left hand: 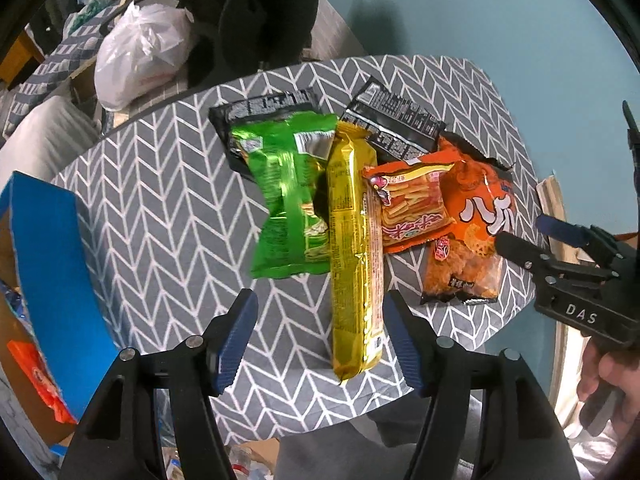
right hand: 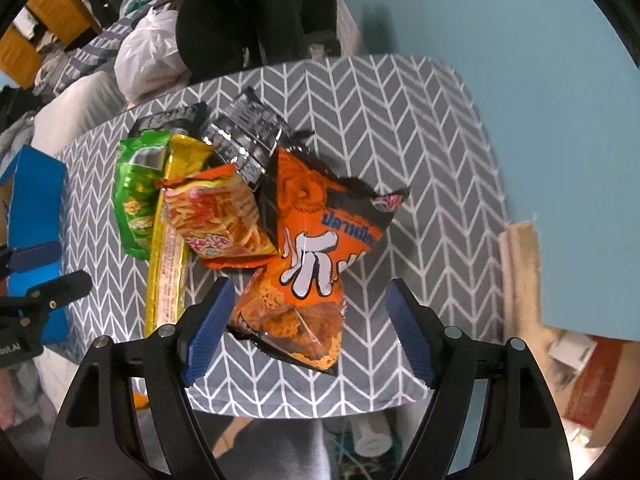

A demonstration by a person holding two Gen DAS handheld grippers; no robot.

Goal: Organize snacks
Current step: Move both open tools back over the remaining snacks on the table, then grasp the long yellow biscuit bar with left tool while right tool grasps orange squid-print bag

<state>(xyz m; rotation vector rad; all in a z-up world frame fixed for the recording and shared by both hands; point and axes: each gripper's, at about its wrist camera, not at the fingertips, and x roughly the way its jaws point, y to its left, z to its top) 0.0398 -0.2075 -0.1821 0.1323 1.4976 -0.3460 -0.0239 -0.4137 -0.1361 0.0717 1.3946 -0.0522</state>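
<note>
1. Hovering above the table [left hand: 160, 184], the left tongs [left hand: 320, 344] stand apart, clamped on nothing; the near end of the long gold packet [left hand: 354, 248] lies between their blue pads without touching either.
2. Left of the gold packet lies a green bag [left hand: 288, 200]; right of it a small orange packet [left hand: 412, 208] overlaps a large orange bag [left hand: 472, 240]. Two black packets [left hand: 396, 128] sit at the far side.
3. The right tongs [right hand: 310, 332] are also apart, empty, with the large orange bag's [right hand: 316, 264] near end between them, close to the left pad.
4. A blue box [left hand: 52, 264] stands at the table's left edge.
</note>
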